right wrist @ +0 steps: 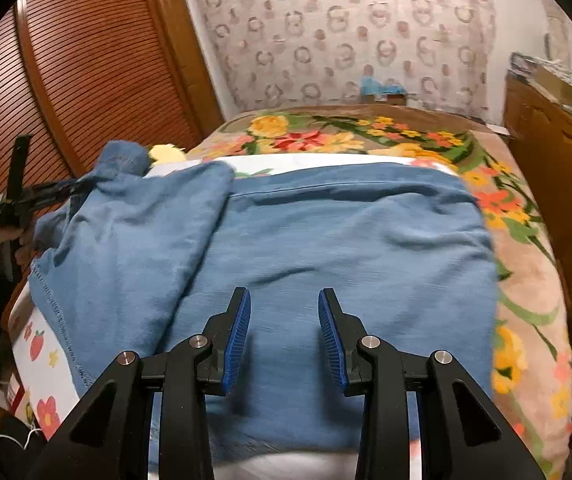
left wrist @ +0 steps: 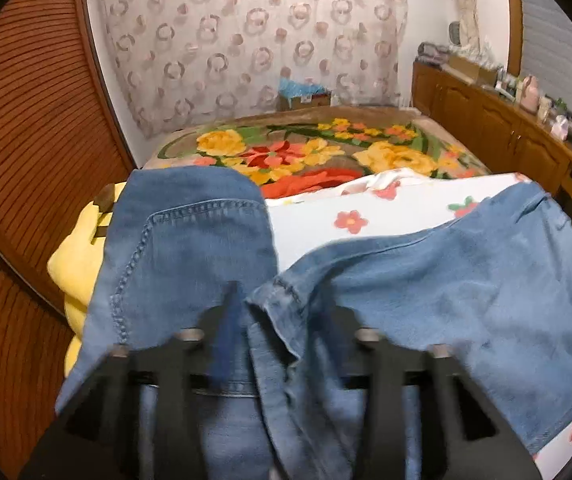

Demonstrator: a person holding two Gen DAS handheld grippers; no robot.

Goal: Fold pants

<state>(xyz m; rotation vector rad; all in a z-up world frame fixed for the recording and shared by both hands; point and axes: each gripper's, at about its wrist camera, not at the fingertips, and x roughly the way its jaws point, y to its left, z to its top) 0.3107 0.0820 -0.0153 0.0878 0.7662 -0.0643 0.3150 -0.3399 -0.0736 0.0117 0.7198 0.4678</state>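
Left wrist view: the left gripper tilts down, jaws parted, denim pants draped over its fingers, whether pinched I cannot tell. Right wrist view: the right gripper angles down — jaws apart, empty, above the pants on the bed.

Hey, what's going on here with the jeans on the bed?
A person is folding jeans on a bed, with a claw in each hand. The left claw is buried in a raised fold of denim at the jeans' left edge; whether it grips cannot be told. The right claw hangs open over the flat middle of the jeans, holding nothing. The fold is only partly done.
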